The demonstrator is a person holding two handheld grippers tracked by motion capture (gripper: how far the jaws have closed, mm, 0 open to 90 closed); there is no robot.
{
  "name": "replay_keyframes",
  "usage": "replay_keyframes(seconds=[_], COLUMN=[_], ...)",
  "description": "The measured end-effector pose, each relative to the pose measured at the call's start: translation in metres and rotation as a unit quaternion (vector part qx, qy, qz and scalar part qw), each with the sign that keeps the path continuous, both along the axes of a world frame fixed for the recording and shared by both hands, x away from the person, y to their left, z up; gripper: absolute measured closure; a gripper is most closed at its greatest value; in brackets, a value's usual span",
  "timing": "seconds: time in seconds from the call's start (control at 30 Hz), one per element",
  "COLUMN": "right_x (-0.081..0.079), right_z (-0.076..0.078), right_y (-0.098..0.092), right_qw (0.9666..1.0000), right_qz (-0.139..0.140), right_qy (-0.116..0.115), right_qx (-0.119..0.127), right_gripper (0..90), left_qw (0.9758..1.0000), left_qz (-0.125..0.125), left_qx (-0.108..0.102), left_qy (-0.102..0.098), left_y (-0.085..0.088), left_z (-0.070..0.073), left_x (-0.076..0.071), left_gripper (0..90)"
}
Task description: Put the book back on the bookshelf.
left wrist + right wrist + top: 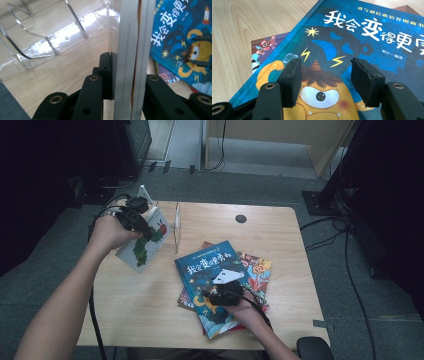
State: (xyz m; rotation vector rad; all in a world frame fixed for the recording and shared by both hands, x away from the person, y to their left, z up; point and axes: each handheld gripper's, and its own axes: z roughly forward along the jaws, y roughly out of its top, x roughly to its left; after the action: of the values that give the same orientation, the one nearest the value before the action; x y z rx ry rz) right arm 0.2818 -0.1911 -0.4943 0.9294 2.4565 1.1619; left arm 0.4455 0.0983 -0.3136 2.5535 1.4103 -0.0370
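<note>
A: Left gripper (142,227) status?

B: Fingers (106,75) clamped on the white caterpillar book (142,242), one pad on each cover. In the left gripper view the book is edge-on between them, page block running straight up out of frame, top cut off. Far pad mostly hidden behind the book.

A: Orientation from above?

B: Book is off the surface (150,320), tilted, long axis slanting away from the fingers toward the near-left. Cover art partly hidden by the gripper. Clear acrylic rack (176,226) stands just beside the fingers, hard to read, mostly glare.

A: Right gripper (220,296)?

B: Fingers (292,82) apart, nothing between the pads. They sit just over the blue book (212,270), lying flat on the stack. Its far corner is cut off in the right gripper view. Red book (257,270) underneath, only edges showing.
</note>
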Motion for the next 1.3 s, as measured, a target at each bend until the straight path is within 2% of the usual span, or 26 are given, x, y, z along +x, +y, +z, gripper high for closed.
replay_keyframes(seconds=[0.17, 0.3, 0.57, 0.83, 1.07, 1.3], right_x=[0.0, 0.0, 0.0, 0.0, 0.0, 0.0], right_z=[0.0, 0.0, 0.0, 0.0, 0.0, 0.0], right_y=[0.0, 0.0, 0.0, 0.0, 0.0, 0.0], right_qw=[1.0, 1.0, 1.0, 1.0, 1.0, 1.0], right_qz=[0.0, 0.0, 0.0, 0.0, 0.0, 0.0], right_qy=[0.0, -0.001, 0.0, 0.0, 0.001, 0.001], right_qx=[0.0, 0.0, 0.0, 0.0, 0.0, 0.0], right_gripper=[42.3, 42.3, 42.4, 42.4, 42.5, 42.7], left_qw=[0.9997, 0.9993, 0.9971, 0.9975, 0.997, 0.9973], left_qz=[0.021, 0.031, 0.069, 0.065, 0.067, 0.065], left_qx=[0.001, -0.011, -0.015, -0.009, -0.026, -0.021], left_qy=[0.008, 0.018, 0.028, 0.026, 0.027, 0.028], left_y=[-0.005, -0.009, -0.014, -0.021, -0.021, -0.019], left_z=[0.001, -0.001, -0.006, -0.011, -0.017, -0.016], left_x=[0.013, 0.023, 0.042, 0.056, 0.067, 0.073], left_gripper=[78.0, 78.0, 78.1, 78.0, 78.0, 78.1])
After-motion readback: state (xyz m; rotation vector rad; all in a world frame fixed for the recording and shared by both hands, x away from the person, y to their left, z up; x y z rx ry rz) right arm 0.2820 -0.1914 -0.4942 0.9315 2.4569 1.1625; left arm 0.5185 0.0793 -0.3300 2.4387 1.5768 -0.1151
